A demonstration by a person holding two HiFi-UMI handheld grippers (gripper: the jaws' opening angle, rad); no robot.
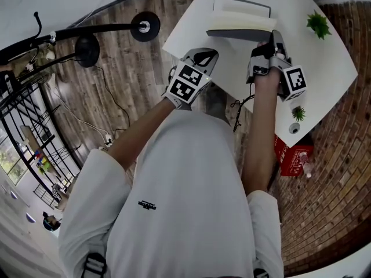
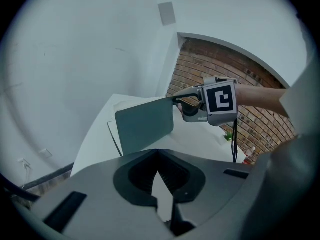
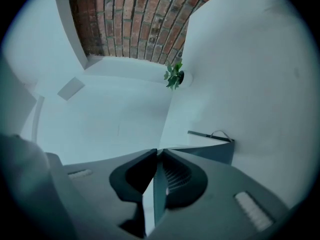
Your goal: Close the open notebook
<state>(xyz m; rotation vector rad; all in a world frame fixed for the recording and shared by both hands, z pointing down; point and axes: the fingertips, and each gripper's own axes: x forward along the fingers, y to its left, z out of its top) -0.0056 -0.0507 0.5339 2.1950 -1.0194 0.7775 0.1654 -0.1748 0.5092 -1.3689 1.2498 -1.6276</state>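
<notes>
Plainly, the notebook lies towards the far side of the white table. Its grey cover is lifted and stands tilted above the pale pages. The right gripper pinches that cover at one corner, the thin board edge-on between its pads. The left gripper hangs over the table's near-left edge, apart from the notebook, its tongs pressed together with nothing in them, as far as the narrow slit shows. A small green plant sits on the table beyond the right gripper, well apart from the notebook.
</notes>
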